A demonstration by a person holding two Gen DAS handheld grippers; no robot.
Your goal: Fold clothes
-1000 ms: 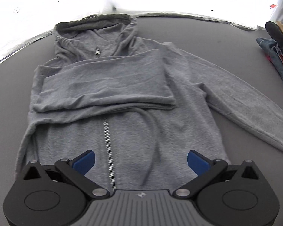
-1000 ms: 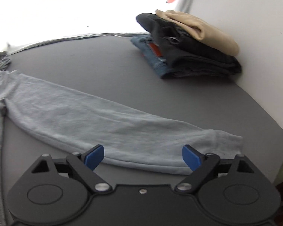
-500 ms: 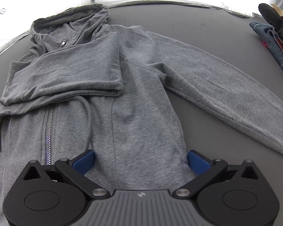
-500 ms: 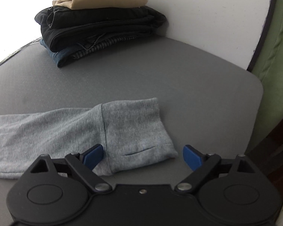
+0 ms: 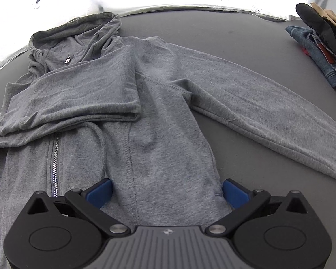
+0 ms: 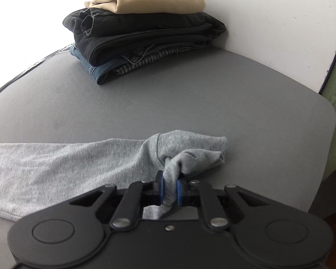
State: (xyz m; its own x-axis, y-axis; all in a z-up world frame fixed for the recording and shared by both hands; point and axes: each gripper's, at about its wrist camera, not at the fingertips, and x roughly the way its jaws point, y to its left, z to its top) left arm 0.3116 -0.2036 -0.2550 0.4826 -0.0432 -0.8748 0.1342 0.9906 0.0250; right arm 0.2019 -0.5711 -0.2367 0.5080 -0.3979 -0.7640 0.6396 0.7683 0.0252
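Hoodie (image 5: pixel 159 121) flat on grey surface (image 5: pixel 235 35), one sleeve folded across chest. Right hand-held gripper (image 6: pixel 169 190) clamped on cuff (image 6: pixel 190 152) of the outstretched sleeve. Left hand-held gripper (image 5: pixel 166 191) wide open over hoodie body, gripping nothing. Folded stack (image 6: pixel 145 31) at far corner.

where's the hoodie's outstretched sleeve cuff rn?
Right wrist view, low centre: the cuff is pinched in the right gripper, bunched on the grey table, well short of the folded clothes stack at the far edge.
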